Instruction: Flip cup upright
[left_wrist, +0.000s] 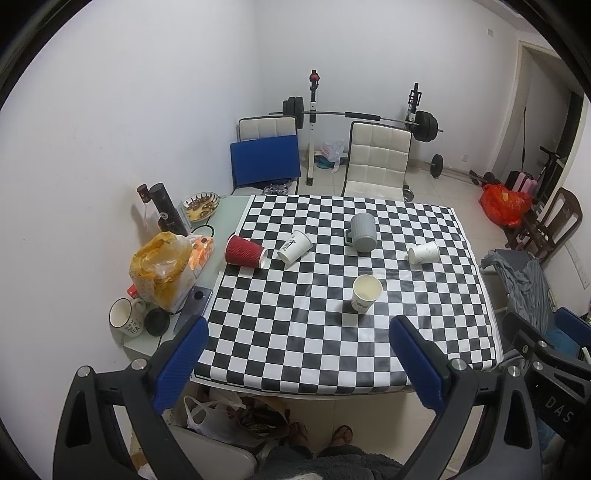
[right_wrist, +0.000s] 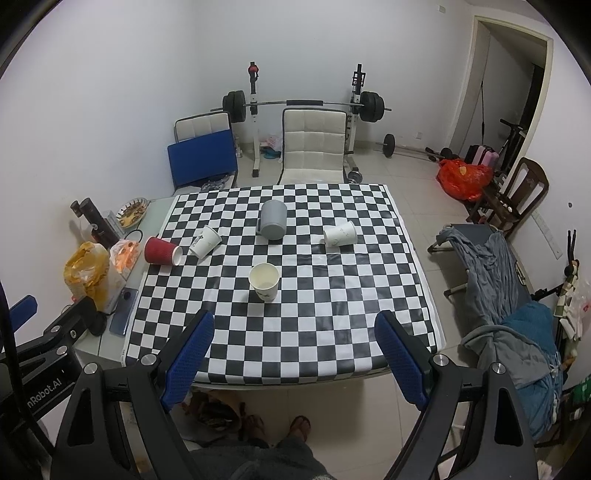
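On the checkered table (left_wrist: 332, 350) (right_wrist: 295, 332) a red ribbed cup (left_wrist: 245, 251) (right_wrist: 161, 251) lies on its side at the left. A printed white paper cup (left_wrist: 294, 246) (right_wrist: 205, 241) lies tilted beside it. Another white paper cup (left_wrist: 423, 252) (right_wrist: 340, 234) lies on its side at the right. A grey mug (left_wrist: 362, 233) (right_wrist: 272, 219) stands upside down at the middle back. A white paper cup (left_wrist: 365, 294) (right_wrist: 264, 281) stands upright in the middle. My left gripper (left_wrist: 299, 332) and right gripper (right_wrist: 294, 326) are open and empty, held above the table's near edge.
Left of the cloth are a yellow bag (left_wrist: 162, 269), a white tea mug (left_wrist: 123, 317), a phone (left_wrist: 194, 306), dark bottles (left_wrist: 166, 210) and a plate of food (left_wrist: 201, 206). Chairs (left_wrist: 378, 162) and a barbell rack (left_wrist: 314, 118) stand behind. A cot with clothes (right_wrist: 498, 266) is at the right.
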